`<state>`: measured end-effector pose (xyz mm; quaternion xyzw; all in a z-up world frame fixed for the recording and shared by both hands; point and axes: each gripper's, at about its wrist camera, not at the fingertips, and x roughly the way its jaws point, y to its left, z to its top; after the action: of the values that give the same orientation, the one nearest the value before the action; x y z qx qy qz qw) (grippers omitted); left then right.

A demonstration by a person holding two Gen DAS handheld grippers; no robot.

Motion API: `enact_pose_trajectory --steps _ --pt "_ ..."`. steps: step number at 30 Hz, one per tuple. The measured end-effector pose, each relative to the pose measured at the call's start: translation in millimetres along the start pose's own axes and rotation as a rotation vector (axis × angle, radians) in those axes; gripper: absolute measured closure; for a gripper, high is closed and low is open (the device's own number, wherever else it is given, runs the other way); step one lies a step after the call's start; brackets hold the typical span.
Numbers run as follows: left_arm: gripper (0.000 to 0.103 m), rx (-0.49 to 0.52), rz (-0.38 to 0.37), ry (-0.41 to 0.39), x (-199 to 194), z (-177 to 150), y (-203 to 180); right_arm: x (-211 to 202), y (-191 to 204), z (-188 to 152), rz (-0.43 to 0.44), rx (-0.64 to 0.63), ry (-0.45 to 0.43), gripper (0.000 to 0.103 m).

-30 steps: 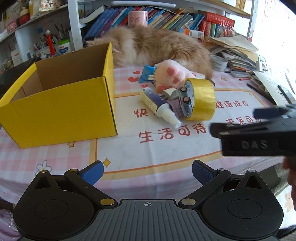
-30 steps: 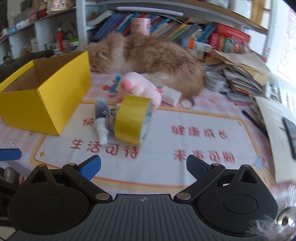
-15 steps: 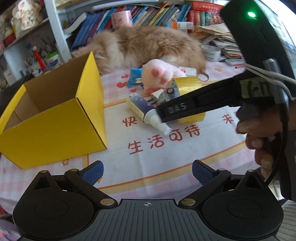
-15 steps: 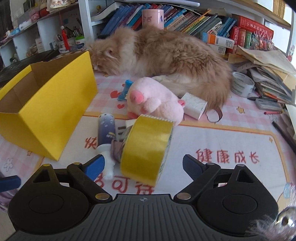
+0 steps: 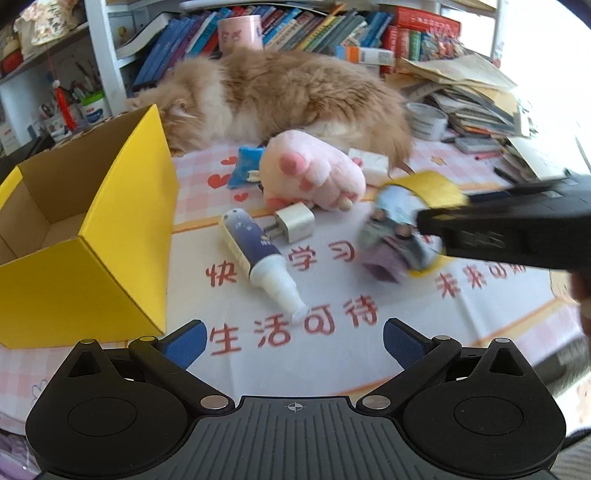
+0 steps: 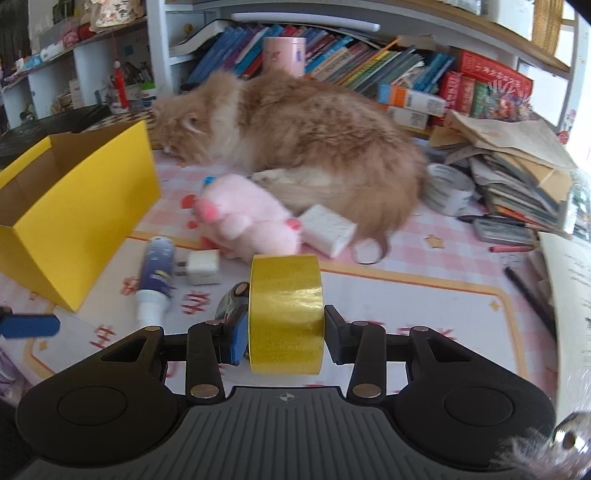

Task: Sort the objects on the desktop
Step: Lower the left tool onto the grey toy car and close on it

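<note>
Right claw [image 6: 286, 338] pinching wide roll of glossy yellow tape [image 6: 284, 314]; its jaws have just been closing onto roll, which sits low over table [image 6: 406, 306].

Small grey toy car [image 6: 232, 301] pressed against roll's left face: risk it rides along on lift, then drops.

Left claw [image 5: 291, 338] spread, empty.

Open yellow cardboard box [image 6: 74, 206] far left; sleeping ginger cat [image 6: 295, 136] near carry path, may stir.

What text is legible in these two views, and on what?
"快 学习" on the tablecloth, red print, upper row.
"生活可待" on the tablecloth, lower row.
"未来可" on the tablecloth at the right, partly hidden by the right gripper.
Raised lettering on the right gripper's body: blurred, unreadable.
Book spines, the boxes by them and the spray bottle: too small to read.
</note>
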<state>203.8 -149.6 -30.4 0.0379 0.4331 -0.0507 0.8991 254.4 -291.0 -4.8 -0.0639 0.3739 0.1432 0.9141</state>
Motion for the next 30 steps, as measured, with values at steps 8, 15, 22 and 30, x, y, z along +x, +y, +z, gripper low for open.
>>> enact_pose_trajectory --steps 8,15,22,30 --pt "0.012 0.095 -0.085 -0.052 10 21 -35 -2 -35 -5 -0.043 0.022 0.022 0.065" --pt "0.016 0.243 -0.173 -0.063 22 31 -78 -7 -54 -10 -0.038 -0.006 0.048 0.065" --pt "0.016 0.275 -0.184 -0.031 31 34 -92 -28 -46 -6 0.038 -0.142 -0.044 0.065" --pt "0.017 0.233 -0.167 -0.002 39 36 -86 -20 -61 -3 -0.017 -0.072 0.033 0.065"
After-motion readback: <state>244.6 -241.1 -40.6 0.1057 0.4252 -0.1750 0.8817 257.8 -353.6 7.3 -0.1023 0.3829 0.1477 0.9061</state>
